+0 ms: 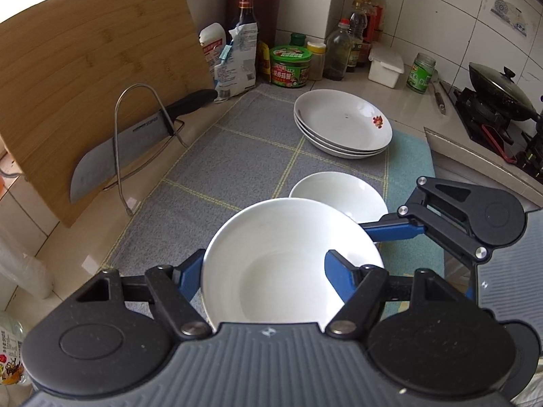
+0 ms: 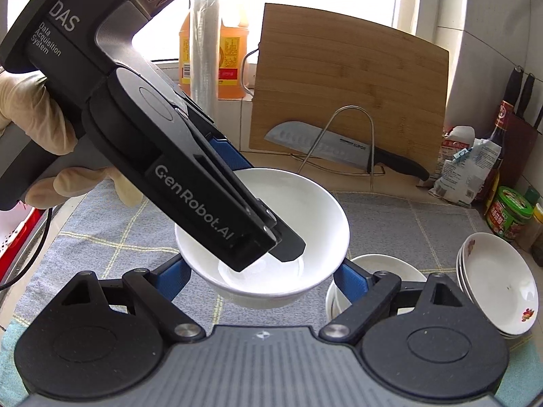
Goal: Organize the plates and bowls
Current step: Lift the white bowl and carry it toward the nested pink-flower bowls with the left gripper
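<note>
A white bowl [image 1: 285,264] [image 2: 271,224] is held above the grey mat. My left gripper [image 1: 263,268] grips its near rim, one finger inside and one outside; it shows in the right wrist view [image 2: 271,247] reaching into the bowl. My right gripper [image 2: 261,274] has its blue fingers spread either side of the bowl; whether they touch it is unclear. It also shows in the left wrist view [image 1: 404,229]. A second white bowl [image 1: 342,193] [image 2: 370,268] sits on the mat just beyond. A stack of three white plates [image 1: 342,122] [image 2: 499,288] sits further back.
A grey checked mat [image 1: 244,149] covers the counter. A bamboo cutting board [image 1: 91,81] and knife [image 1: 135,142] lean in a wire rack at left. Bottles and jars [image 1: 292,64] line the back wall. A wok [image 1: 499,91] sits on the stove at right.
</note>
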